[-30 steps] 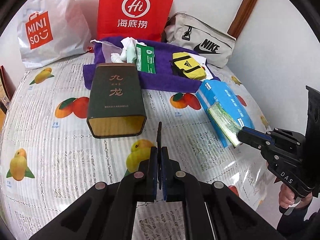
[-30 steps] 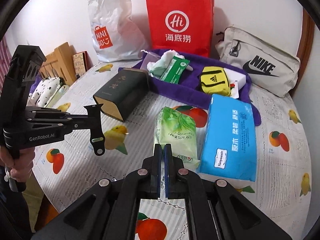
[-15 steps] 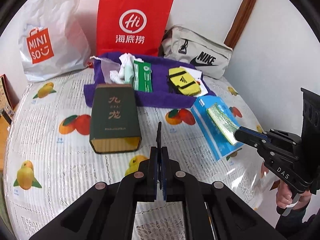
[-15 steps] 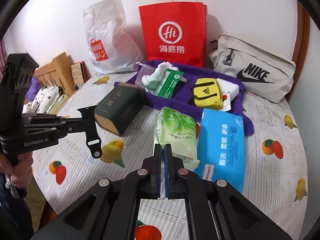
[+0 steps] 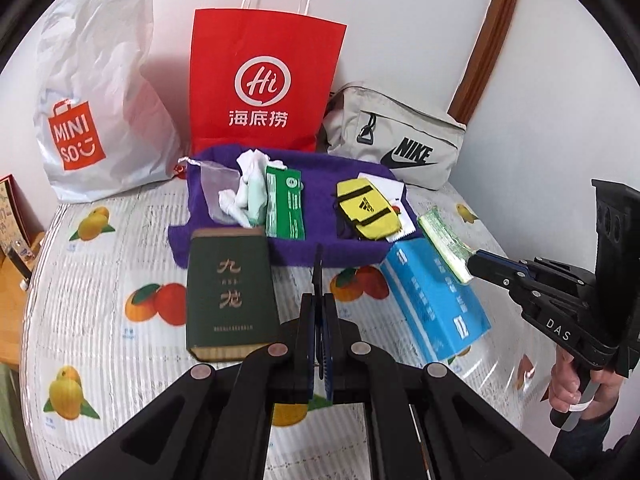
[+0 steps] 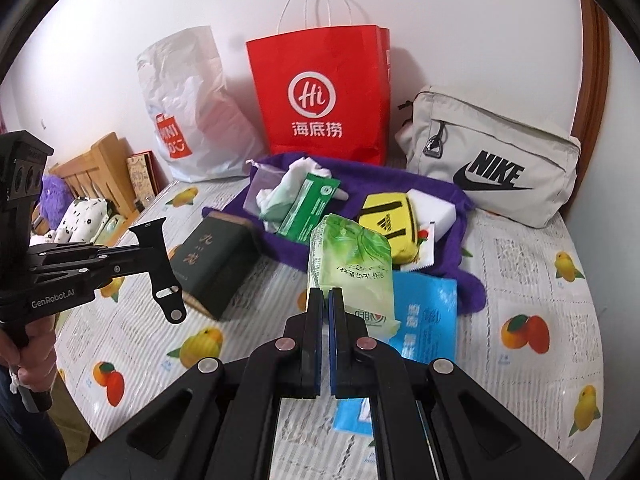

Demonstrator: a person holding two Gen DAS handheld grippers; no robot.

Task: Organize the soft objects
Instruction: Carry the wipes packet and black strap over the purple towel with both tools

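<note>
My right gripper [image 6: 325, 294] is shut on the near edge of a green tissue pack [image 6: 348, 264], which hangs tilted above a blue tissue pack [image 6: 428, 312] lying on the table. In the left wrist view the green pack [image 5: 442, 244] sticks out from the right gripper [image 5: 472, 266] over the blue pack [image 5: 436, 304]. My left gripper [image 5: 319, 280] is shut and holds nothing, hovering near a dark green tin box [image 5: 228, 292]. Behind lies a purple towel [image 5: 320, 184] bearing a yellow pouch [image 5: 366, 210], a green packet [image 5: 284, 204] and white cloths [image 5: 248, 188].
A red paper bag [image 5: 264, 84], a white Miniso bag [image 5: 92, 112] and a grey Nike bag [image 5: 396, 140] stand along the back wall. The fruit-print tablecloth [image 5: 100, 320] covers the table. A wooden bed frame [image 6: 96, 168] lies past its left edge.
Both grippers have risen and drawn back from the table. The green tissue pack has come up with the right gripper; the blue pack has stayed where it lay.
</note>
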